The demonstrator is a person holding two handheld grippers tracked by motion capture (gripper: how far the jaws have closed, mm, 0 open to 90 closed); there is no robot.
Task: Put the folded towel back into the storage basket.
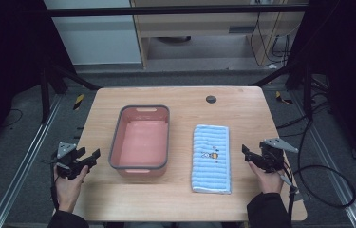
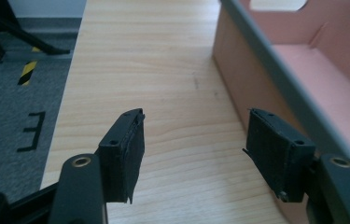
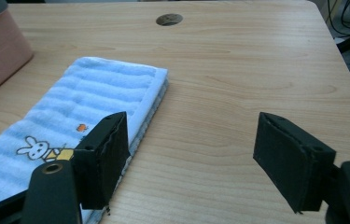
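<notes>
A pink tub (image 1: 140, 141) with a grey rim stands at the table's middle left, with nothing in it. To its right lies a folded light-blue striped towel (image 1: 211, 158) with a small rabbit picture. My left gripper (image 1: 92, 157) hovers at the table's left edge, just left of the tub, open with bare wood between its jaws (image 2: 193, 128). The tub's wall (image 2: 238, 65) rises to the right in the left gripper view. My right gripper (image 1: 246, 152) is open beside the towel's right edge; in the right gripper view (image 3: 191, 140) the towel (image 3: 84, 107) lies under its left jaw.
A dark round hole (image 1: 211, 99) sits in the wooden table (image 1: 190, 102) near the far edge. Cables trail on the floor at the right (image 1: 327, 175). Bare wood stretches in front of the tub and towel and along the far side.
</notes>
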